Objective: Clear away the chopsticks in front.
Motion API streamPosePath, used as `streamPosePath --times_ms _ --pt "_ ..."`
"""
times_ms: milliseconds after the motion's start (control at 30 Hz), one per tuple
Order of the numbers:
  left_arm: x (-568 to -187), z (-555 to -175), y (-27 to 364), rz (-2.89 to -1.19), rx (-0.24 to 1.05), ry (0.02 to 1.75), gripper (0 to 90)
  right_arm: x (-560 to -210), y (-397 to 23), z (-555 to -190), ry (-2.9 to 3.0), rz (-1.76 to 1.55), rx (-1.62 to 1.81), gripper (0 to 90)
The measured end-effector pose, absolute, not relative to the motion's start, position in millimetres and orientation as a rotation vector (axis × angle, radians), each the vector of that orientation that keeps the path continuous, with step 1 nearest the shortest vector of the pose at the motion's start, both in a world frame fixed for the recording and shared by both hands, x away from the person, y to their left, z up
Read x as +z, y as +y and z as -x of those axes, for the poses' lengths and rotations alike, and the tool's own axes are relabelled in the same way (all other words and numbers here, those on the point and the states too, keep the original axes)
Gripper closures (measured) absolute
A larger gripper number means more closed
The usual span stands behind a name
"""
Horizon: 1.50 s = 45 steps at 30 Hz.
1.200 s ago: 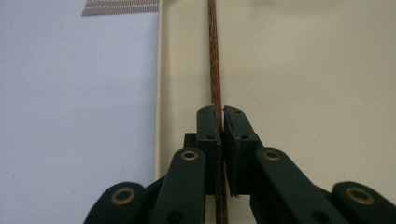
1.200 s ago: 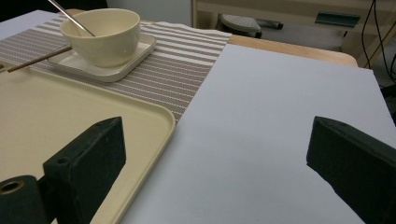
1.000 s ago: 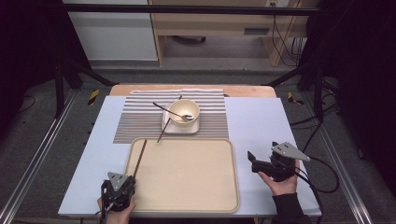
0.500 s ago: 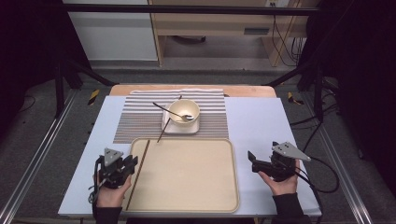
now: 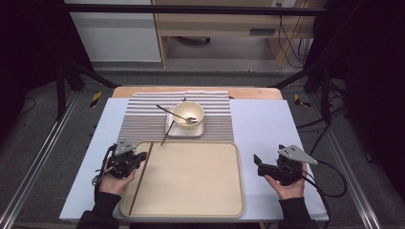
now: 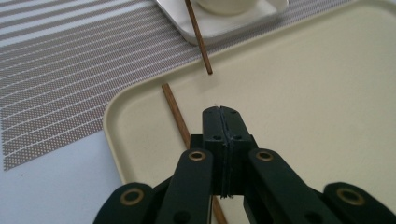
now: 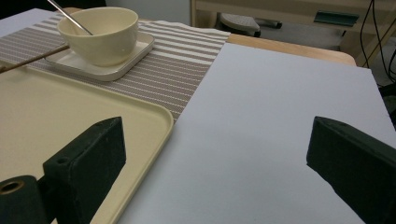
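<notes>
1. Left claw (image 5: 136, 161) hovers over the tray's (image 5: 200, 210) left edge, jaws pressed together on nothing; they have just been closing, with no thing between them.
2. Right claw (image 5: 260, 164) waits beside the tray, spread wide and empty, likely parked clear of the work.
3. One chopstick (image 5: 141, 177) lies loose on the tray, just under the left claw.
4. Its long axis runs along the tray's left rim, far tip toward the bowl (image 5: 188, 114).
5. Second chopstick (image 5: 168, 132) leans on the plate (image 5: 184, 130), probably next.
</notes>
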<state>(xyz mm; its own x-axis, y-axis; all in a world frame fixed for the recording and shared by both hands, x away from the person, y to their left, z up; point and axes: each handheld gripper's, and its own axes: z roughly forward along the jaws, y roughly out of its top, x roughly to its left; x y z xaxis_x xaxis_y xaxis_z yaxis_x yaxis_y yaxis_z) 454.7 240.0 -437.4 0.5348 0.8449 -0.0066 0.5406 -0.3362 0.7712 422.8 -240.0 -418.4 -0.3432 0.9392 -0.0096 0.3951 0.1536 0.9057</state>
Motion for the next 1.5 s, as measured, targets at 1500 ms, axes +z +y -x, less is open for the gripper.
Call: streamPosePath --times_ms 1500 --pt "-465.7 -462.0 241.0 -2.186 0.547 1.112 89.3 -423.4 -240.7 -424.4 1.844 -1.281 1.141 5.0"
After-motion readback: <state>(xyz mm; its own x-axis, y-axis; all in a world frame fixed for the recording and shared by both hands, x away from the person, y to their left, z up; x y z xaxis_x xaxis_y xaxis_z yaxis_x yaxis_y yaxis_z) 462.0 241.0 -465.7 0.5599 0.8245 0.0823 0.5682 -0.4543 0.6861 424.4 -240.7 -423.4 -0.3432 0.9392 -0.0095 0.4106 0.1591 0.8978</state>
